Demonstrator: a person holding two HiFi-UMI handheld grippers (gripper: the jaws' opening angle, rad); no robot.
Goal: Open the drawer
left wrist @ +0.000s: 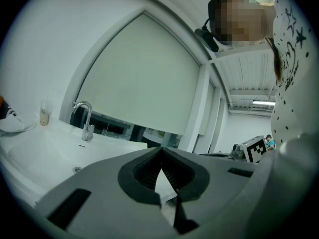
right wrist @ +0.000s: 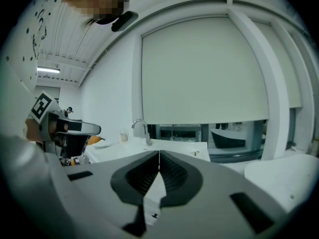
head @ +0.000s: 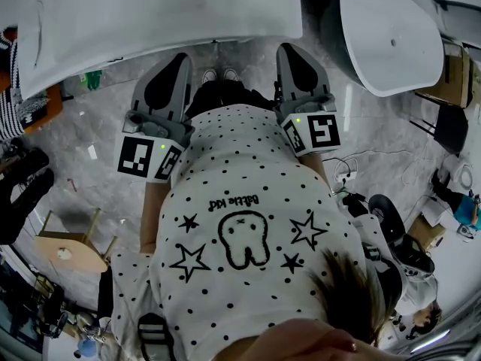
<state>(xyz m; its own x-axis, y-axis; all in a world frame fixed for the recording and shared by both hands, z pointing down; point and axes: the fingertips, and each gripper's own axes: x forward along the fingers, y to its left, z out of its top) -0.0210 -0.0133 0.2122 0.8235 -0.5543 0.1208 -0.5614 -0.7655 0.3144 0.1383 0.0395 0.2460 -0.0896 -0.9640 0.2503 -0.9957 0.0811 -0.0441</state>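
- At twelve o'clock in the head view, a white worktop [head: 225,6] with a sunken basin fills the top of the frame. A person in a spotted shirt [head: 248,224] stands square to it, with shoes [head: 220,75] close to its front edge.
- The left claw [head: 180,60] sits at the hip, at ten o'clock from the shirt's print, aimed roughly level at the worktop. In the left gripper view its ribbed pads are pressed together at the tips [left wrist: 160,149] with nothing pinched between them.
- The right claw [head: 288,50] mirrors it at two o'clock, tucked against the other hip. The right gripper view shows its tips [right wrist: 159,152] closed on nothing as well.
- Both claws appear parked rather than working: they are drawn back to the body, empty, and touching neither the worktop nor each other.
- Because they point level, both claw cameras look over the worktop to the tap [left wrist: 85,116] and the pale roller blind [left wrist: 139,78] behind it, not at the cabinet front.
- No drawer shows in any view. If it belongs to this unit, it most likely sits under the worktop's front edge at twelve o'clock, hidden by the overhang from the head camera and below the claw cameras' line of sight.
- A white freestanding tub [head: 391,36] stands well apart at two o'clock and plays no part.
- Judged from this stance, opening has not yet begun. A claw would have to dip below the worktop's edge, part its pads and find a handle or lip to pull.
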